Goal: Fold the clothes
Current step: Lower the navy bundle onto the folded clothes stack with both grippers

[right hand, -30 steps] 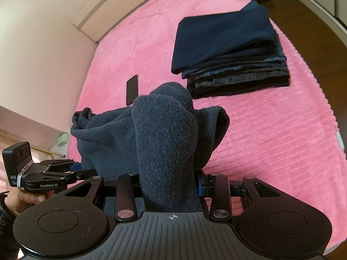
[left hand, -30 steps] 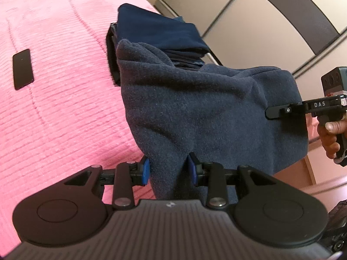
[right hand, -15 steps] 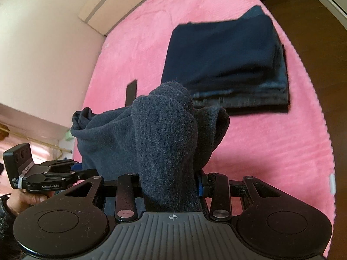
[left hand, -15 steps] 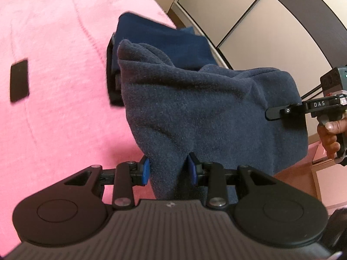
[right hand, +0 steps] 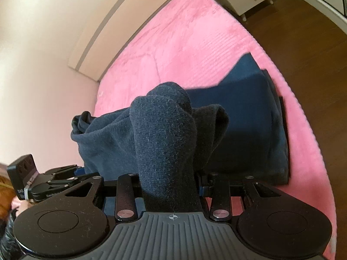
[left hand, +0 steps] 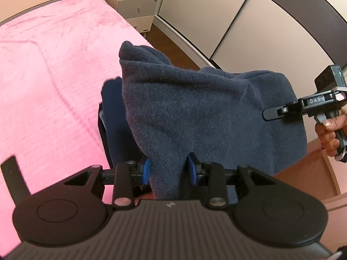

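Both grippers held the dark navy fleece garment (left hand: 206,108) in the air above the pink plush bedspread (left hand: 47,69), right over the stack of folded dark-blue clothes (right hand: 249,117) near the bed's edge. Left gripper (left hand: 169,171): blue-padded fingers (left hand: 146,171) pinching a bunched fold of the fleece. Right gripper (right hand: 171,184): fingers mostly hidden by a thick wad of fleece that rose up between them, clamped on it as far as could be told. In the left wrist view the right gripper sat at the far side of the cloth, a hand (left hand: 329,130) on its grip. Garment hung slack and folded over between the two, not touching the bed.

Step looked like carrying the folded piece to the stack. Risks: the fleece was bulky and gripped only at bunched ends, so the middle could sag and drag on the stack, shoving the top layers askew. An uneven release might let the fold open. The stack was close to the bed edge, so an off-centre drop could slide to the wooden floor (right hand: 303,32). A dark flat phone-like object (left hand: 13,179) lay on the bedspread, apart from the stack.
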`<state>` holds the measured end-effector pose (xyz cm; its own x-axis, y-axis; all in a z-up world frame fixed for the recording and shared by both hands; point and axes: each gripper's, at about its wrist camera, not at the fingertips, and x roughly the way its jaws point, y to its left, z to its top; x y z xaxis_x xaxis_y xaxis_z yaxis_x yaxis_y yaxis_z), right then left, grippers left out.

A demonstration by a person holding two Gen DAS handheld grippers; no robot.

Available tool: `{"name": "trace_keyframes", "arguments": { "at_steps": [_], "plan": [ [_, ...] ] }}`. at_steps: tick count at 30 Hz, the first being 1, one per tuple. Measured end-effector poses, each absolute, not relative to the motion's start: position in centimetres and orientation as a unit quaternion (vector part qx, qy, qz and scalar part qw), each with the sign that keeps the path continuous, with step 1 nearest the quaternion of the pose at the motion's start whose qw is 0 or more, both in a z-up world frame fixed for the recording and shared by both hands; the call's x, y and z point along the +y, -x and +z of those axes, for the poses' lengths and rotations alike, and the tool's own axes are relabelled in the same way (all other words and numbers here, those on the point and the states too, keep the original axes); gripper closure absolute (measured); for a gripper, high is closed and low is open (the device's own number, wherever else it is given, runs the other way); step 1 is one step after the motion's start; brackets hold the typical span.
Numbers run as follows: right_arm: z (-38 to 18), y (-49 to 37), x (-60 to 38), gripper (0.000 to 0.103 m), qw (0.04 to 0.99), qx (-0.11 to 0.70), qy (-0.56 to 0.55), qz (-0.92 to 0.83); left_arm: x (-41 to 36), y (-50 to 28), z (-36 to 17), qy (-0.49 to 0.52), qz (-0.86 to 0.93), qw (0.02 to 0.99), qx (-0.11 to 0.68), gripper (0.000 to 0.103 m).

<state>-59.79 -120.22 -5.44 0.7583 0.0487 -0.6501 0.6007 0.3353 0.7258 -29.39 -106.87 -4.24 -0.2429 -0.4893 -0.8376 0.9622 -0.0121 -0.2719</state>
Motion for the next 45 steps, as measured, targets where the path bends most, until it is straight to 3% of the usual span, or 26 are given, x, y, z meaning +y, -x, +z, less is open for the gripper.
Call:
{"name": "trace_keyframes", "arguments": {
  "at_steps": [18, 21, 23, 30, 35, 37, 39, 43, 45],
  "plan": [
    [-16.3, 57.7, -128.8, 0.065, 0.680, 0.282, -0.637, -0.227, -116.4, 26.7, -12.1, -0.282, -0.607, 0.570, 0.477, 0.073],
    [-16.6, 57.6, -128.9, 0.059, 0.699, 0.279, -0.617, -0.232, -116.4, 26.7, -13.5, -0.283, -0.592, 0.581, 0.482, 0.071],
    [-16.6, 57.9, -128.6, 0.045, 0.705, 0.267, -0.613, -0.235, -116.2, 26.3, -14.1, -0.277, -0.583, 0.589, 0.487, 0.069],
    [-15.3, 59.8, -126.5, 0.045, 0.737, 0.270, -0.582, -0.213, -113.0, 24.3, -13.6, -0.208, -0.586, 0.583, 0.523, 0.069],
    [-16.9, 60.0, -125.8, 0.045, 0.729, 0.285, -0.587, -0.206, -112.3, 24.9, -16.2, -0.205, -0.573, 0.569, 0.553, 0.067],
    [-17.0, 60.0, -125.7, 0.060, 0.722, 0.279, -0.597, -0.212, -113.3, 25.5, -16.8, -0.200, -0.570, 0.572, 0.554, 0.069],
    [-16.6, 59.8, -125.9, 0.061, 0.718, 0.279, -0.599, -0.221, -113.8, 25.6, -16.4, -0.203, -0.573, 0.574, 0.549, 0.070],
    [-14.8, 59.6, -126.0, 0.061, 0.730, 0.295, -0.571, -0.231, -114.2, 25.3, -15.9, -0.211, -0.574, 0.571, 0.548, 0.070],
    [-13.9, 60.1, -125.7, 0.048, 0.734, 0.293, -0.564, -0.241, -113.6, 25.2, -15.9, -0.214, -0.573, 0.570, 0.548, 0.069]
  ]
}}
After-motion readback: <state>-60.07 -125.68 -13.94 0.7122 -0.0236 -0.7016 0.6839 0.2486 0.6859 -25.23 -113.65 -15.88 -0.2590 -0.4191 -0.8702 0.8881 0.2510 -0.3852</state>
